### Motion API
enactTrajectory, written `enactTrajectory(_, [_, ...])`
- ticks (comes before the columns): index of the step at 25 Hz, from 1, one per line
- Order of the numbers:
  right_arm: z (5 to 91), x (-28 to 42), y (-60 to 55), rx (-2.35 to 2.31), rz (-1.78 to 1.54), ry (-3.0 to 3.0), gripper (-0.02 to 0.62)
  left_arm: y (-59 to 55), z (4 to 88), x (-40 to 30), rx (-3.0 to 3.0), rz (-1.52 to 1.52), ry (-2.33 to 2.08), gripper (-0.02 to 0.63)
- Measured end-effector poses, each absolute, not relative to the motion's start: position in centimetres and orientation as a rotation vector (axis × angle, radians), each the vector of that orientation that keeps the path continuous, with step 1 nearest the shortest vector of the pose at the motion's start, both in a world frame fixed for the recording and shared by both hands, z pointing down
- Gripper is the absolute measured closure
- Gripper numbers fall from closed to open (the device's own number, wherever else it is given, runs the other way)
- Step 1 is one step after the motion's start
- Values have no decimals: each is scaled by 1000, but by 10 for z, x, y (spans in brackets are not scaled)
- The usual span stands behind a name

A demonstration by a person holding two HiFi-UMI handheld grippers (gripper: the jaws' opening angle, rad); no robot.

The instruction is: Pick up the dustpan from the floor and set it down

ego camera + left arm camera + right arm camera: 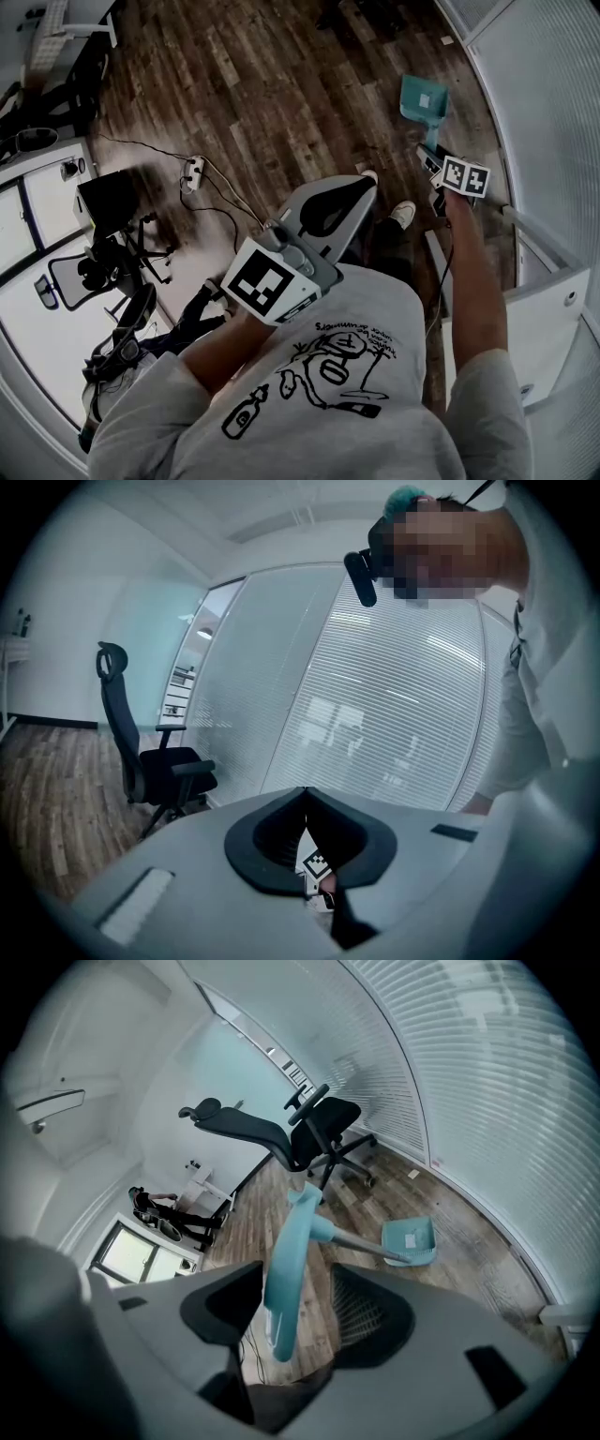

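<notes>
Where the teal dustpan (424,101) is: pan end low by the wood floor (262,94), out beyond the right gripper (295,1309) tips; can't tell if it's touching down.
Handle (286,1269): runs back between the right gripper's jaws, hard by the left-hand one, gap on the other side.
Right gripper: jaws wide apart around the handle, no squeeze.
Left gripper (300,794): tips together, nothing held.
Past the pan: black office chair (309,1129).
</notes>
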State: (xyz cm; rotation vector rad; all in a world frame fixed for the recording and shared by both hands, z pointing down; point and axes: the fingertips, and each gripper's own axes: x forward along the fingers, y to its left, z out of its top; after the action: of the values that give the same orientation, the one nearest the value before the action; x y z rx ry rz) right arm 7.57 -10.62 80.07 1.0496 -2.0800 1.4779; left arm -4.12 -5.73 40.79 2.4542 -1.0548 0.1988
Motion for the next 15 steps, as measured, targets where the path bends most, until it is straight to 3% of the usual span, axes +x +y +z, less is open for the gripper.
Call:
enactTrajectory(1, [800, 75, -106, 1044, 1477, -2088, 383, -58, 407, -41, 2454, 196, -1056, 604])
enactTrajectory(4, [795, 71, -106, 1032, 1467, -2121, 495, -57, 406, -42, 2455, 192, -1056, 604])
enactTrajectory(15, [779, 64, -115, 1061, 1459, -2183, 505, -55, 400, -51, 2470, 191, -1056, 604])
